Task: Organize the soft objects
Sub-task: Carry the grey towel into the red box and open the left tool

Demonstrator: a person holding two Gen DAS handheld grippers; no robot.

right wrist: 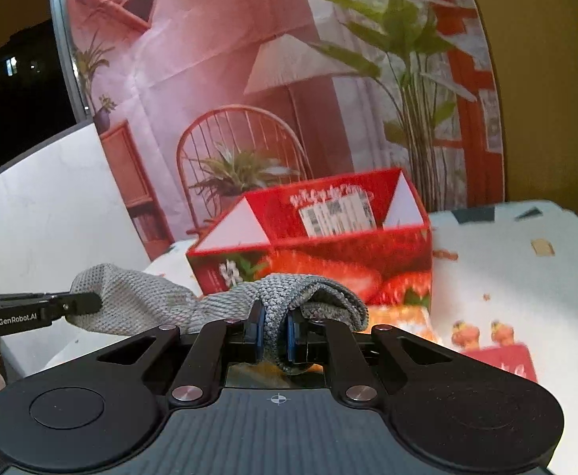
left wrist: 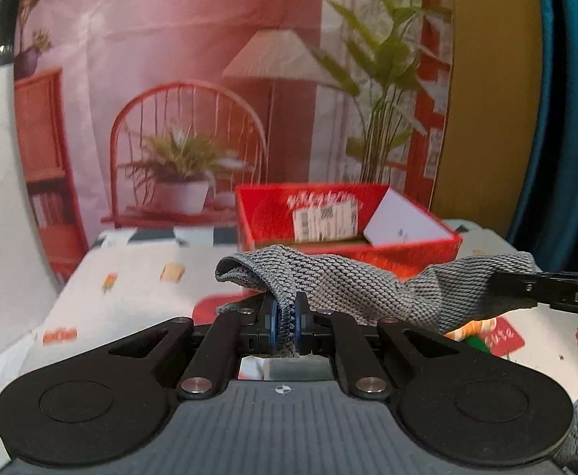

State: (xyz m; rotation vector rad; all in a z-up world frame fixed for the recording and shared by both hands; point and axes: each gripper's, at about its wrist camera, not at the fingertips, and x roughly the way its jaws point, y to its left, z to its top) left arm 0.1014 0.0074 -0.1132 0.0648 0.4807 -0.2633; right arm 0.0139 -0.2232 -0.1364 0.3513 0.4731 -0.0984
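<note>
The left tongs point(left wrist: 285, 318) and right tongs point(right wrist: 275, 326) are matte black, with blue pads, silver pivot screws, round side discs, a ribbed grey base, and white lettering along their fingers.

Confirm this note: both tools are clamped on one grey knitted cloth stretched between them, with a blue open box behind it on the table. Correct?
Not quite: the box is red, not blue, as the right wrist view shows. The rest holds: the left tool and the right tool both clamp the grey knitted cloth.
</note>
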